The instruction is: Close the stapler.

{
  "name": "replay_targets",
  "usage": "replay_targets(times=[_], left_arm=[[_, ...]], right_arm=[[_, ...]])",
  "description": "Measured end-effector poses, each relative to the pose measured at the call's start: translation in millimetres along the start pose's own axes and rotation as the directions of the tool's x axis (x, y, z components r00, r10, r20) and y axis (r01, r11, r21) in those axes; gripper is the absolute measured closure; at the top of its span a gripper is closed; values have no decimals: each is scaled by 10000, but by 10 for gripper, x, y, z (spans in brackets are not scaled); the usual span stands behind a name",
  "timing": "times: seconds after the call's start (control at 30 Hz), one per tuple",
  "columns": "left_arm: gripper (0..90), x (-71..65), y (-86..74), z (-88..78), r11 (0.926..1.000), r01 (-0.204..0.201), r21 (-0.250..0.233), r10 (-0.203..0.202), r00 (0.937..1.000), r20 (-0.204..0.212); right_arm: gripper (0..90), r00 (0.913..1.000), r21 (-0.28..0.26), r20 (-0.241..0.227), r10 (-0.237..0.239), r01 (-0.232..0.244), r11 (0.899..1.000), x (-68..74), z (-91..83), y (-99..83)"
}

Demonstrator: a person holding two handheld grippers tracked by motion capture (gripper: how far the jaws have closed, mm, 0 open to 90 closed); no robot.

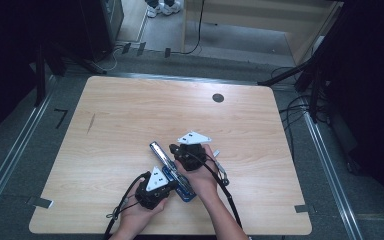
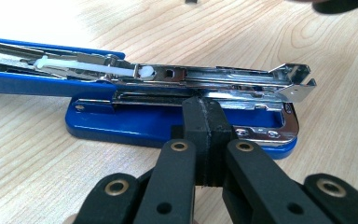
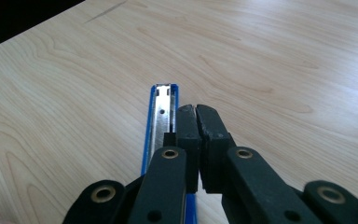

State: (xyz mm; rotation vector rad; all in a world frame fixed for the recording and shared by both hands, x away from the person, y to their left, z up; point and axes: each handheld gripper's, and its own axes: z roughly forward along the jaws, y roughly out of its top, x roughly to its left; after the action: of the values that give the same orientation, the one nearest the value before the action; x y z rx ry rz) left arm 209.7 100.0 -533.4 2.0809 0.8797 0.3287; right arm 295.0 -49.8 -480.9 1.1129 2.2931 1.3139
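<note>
Stapler (image 1: 172,172) opened on the table (image 1: 120,125), between two closed grippers.
Its blue base lies near the front edge, long axis running diagonally, lid tip pointed far-left. The left gripper (image 2: 207,116) is pressed shut against the base's side; the right gripper (image 3: 196,122) is held closed, empty, beside the raised lid.

I work in what looks like a lab or recording studio. My wooden table (image 1: 130,115) stands alone, with black curtains at both sides, cables (image 1: 300,107) right of it, and metal floor rails (image 1: 10,155) left of it.
</note>
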Motion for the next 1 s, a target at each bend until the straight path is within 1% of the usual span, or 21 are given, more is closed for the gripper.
replay_targets(times=[0.07,0.1,0.17,0.27,0.3,0.37,0.43,0.5,0.67,0.8,0.83,0.9,0.93,1.0], left_arm=[[900,1,0,1,10000,6,-7,-6,10000,12],[900,1,0,1,10000,21,-13,-21,10000,21],[900,2,0,1,10000,11,-6,-11,10000,23],[900,2,0,1,10000,9,-5,-9,10000,19],[900,3,0,0,10000,7,-2,-7,10000,20],[900,3,1,0,10000,-2,-1,2,10000,11],[900,1,0,0,10000,19,2,-19,10000,1],[900,1,0,0,10000,10,12,-10,10000,-1],[900,1,0,0,10000,6,16,-6,10000,2],[900,3,1,-2,10000,-42,27,42,10000,-16],[900,2,1,-2,10000,-29,28,29,10000,-14],[900,1,0,-1,10000,-12,29,12,10000,-2],[900,0,0,-1,10000,-5,24,5,10000,-4],[900,0,0,-1,10000,-6,26,6,10000,-7]], right_arm=[[879,10000,-81,70,12,-11,10000,-36,-38,-7],[866,9999,-143,113,78,-76,9999,-76,-78,-17],[861,9999,-163,140,74,-71,9998,-93,-92,-21],[841,9993,-235,317,201,-194,9995,-170,-157,-45],[832,9986,-285,430,319,-307,9991,-223,-196,-63],[828,9983,-314,478,341,-326,9990,-247,-210,-70],[821,9960,-419,701,549,-520,9978,-345,-277,-102],[821,9956,-445,734,578,-546,9975,-370,-292,-109],[815,9899,-544,1160,809,-750,9957,-531,-399,-170],[805,9847,-436,1461,949,-894,9950,-642,-451,-230],[797,9819,-390,1585,1041,-992,9943,-685,-459,-264],[795,9803,-381,1633,1111,-1063,9936,-695,-459,-277],[801,9796,-364,1667,1125,-1079,9935,-719,-459,-300],[848,9772,-387,1735,1225,-1175,9923,-750,-458,-343]])
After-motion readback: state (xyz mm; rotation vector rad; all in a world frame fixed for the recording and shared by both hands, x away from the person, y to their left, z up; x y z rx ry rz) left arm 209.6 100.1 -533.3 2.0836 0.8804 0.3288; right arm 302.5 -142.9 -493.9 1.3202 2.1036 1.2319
